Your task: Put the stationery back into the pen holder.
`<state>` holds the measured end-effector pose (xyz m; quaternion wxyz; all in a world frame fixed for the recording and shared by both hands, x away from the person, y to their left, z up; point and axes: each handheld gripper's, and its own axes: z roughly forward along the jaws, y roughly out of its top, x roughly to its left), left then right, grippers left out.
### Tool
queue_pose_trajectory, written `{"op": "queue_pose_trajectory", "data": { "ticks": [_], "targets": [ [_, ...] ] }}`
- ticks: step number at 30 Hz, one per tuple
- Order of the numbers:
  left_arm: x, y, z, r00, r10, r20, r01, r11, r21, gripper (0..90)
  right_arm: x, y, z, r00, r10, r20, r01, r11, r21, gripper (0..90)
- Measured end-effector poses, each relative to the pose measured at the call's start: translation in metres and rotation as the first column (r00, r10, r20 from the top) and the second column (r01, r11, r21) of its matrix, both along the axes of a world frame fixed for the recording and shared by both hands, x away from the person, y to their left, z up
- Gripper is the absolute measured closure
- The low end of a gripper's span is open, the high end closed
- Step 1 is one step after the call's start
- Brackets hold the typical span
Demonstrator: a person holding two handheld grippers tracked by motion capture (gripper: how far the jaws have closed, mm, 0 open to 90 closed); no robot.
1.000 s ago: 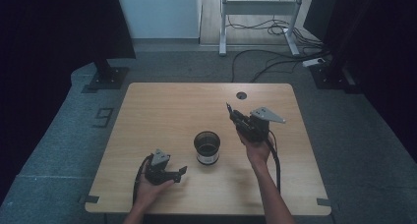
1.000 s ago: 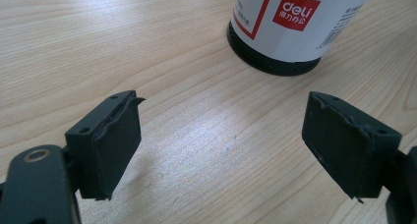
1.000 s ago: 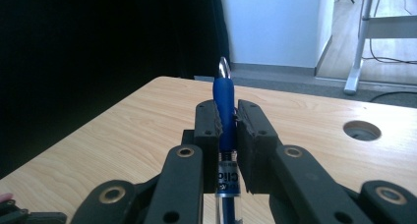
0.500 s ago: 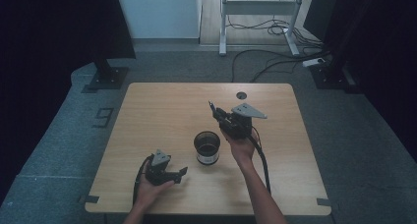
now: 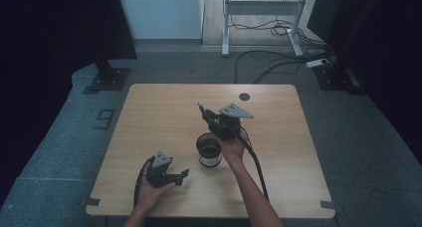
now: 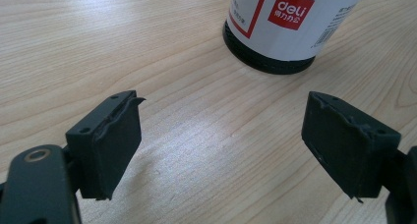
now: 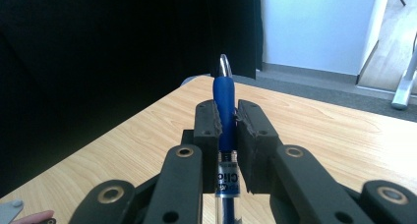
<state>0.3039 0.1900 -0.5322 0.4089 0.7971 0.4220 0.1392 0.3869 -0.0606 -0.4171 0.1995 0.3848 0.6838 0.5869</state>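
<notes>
Jaws of your right gripper (image 7: 227, 121) are clamped on the slim blue-gripped ballpoint pen (image 7: 223, 94) with a clear barrel, held above the black mesh pen cup (image 5: 209, 150) on the wooden bench (image 5: 159, 112). It looks light, stiff and slippery (keep hold on the rubber sleeve). Your left gripper (image 6: 223, 150) stands wide apart, empty, beside the cup.
</notes>
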Motion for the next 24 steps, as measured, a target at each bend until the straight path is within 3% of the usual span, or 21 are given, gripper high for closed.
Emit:
{"op": "queue_pose_trajectory", "data": {
  "ticks": [12, 24],
  "targets": [
    [0.0, 0.001, 0.0, 1.0, 0.002, -0.002, -0.002, 1.0, 0.002, 15.2, 0.003, 0.012, -0.01, 0.9999, 0.001, -0.011, -0.001, 1.0, -0.027, 77.6],
    [-0.003, -0.007, 0.0, 0.9997, -0.026, 0.002, 0.026, 0.9996, 0.009, 15.2, -0.003, 0.016, -0.02, 0.9997, -0.003, 0.026, 0.005, 0.997, -0.076, 77.5]
  ]
}}
